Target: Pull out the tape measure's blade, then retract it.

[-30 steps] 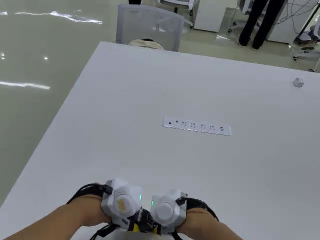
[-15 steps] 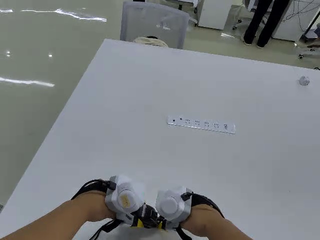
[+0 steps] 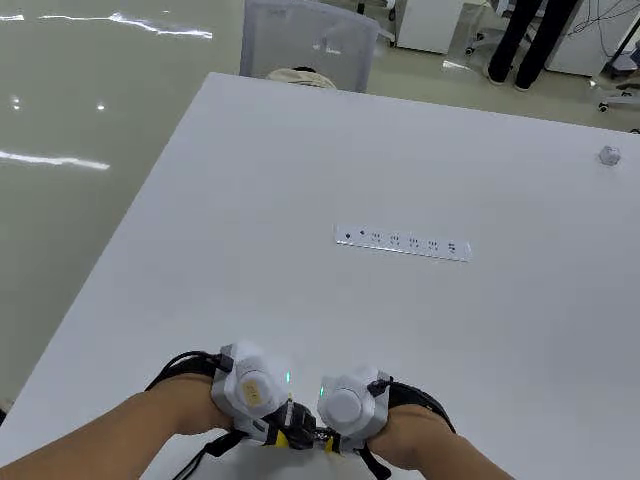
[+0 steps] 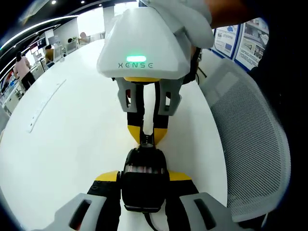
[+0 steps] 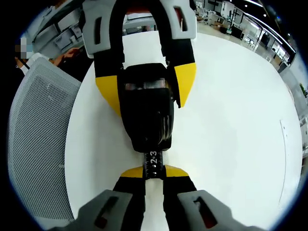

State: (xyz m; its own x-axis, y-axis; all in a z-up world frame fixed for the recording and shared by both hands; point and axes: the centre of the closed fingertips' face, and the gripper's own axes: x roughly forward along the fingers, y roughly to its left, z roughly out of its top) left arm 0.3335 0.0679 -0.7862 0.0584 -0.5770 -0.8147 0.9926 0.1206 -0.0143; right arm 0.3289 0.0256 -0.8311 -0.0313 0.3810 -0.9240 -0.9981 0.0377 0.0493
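Seemingly early in the pull-out, the left hand-held gripper [image 4: 143,176] clamps the tape measure's case [image 5: 145,108] while the right hand-held gripper [image 5: 153,172] pinches the blade [image 5: 153,161], which next needs a steady outward draw.

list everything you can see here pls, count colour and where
table: one, white, under everything
power strip: one, white, mid-table
small object: one, pale grey, table's far right, too small to identify
far chair: one, grey mesh, table's far end
near chair: one, pale mesh, beside table's near edge
standing person: one, dark trousers, floor beyond table
tape measure: one, black, clamped by left gripper
blade: one, dark with pale numerals, short stretch out, clamped by right gripper
left gripper: one, white, black-yellow jaws, near edge
right gripper: one, same colours, facing the left
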